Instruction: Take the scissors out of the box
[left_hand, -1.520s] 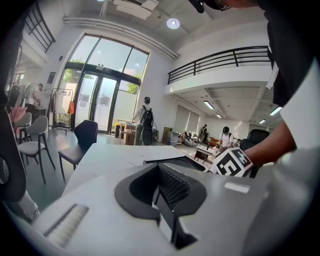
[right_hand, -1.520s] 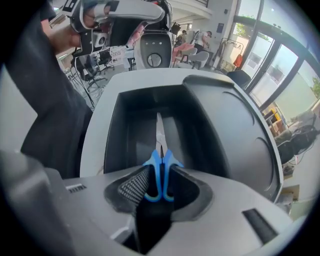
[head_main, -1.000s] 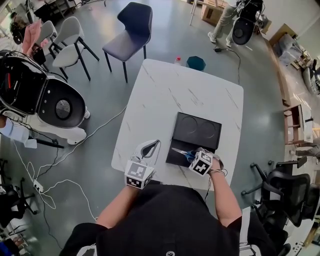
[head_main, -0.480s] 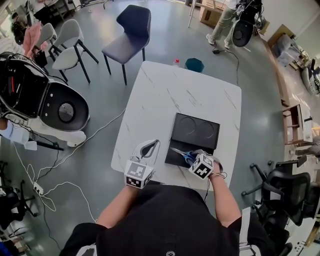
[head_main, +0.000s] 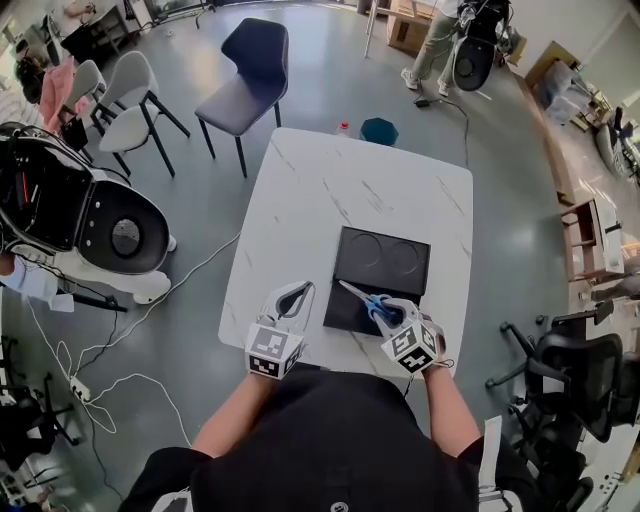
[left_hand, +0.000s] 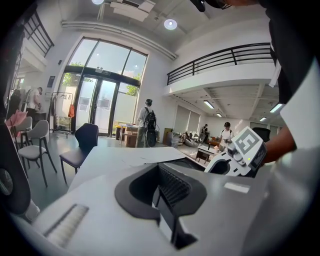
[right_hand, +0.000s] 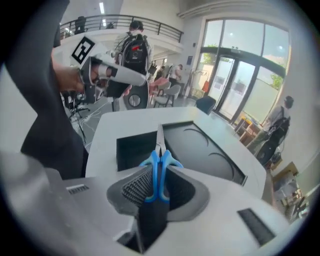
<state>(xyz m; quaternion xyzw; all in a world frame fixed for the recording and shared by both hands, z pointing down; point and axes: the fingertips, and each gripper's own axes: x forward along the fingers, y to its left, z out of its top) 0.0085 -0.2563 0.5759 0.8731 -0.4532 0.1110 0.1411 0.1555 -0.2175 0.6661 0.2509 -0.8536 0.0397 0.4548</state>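
Observation:
Blue-handled scissors (head_main: 372, 303) hang above the near edge of the flat black box (head_main: 385, 262), blades pointing away and to the left. My right gripper (head_main: 390, 312) is shut on the handles. In the right gripper view the scissors (right_hand: 159, 170) stand on edge between the ribbed pads, with the open box (right_hand: 210, 150) below them. My left gripper (head_main: 298, 292) rests at the table's near edge, left of the box. Its jaws (left_hand: 167, 187) are together with nothing in them. The right gripper (left_hand: 240, 150) also shows at the right of the left gripper view.
The white marble table (head_main: 330, 190) carries the box at its near right. A small bottle (head_main: 343, 127) and a teal object (head_main: 379, 130) sit by its far edge. A dark chair (head_main: 245, 70) stands beyond, a round white machine (head_main: 90, 215) and floor cables at left.
My right gripper has risen and tipped with the scissors, lifting them off the box floor. The left gripper has stayed where it was.

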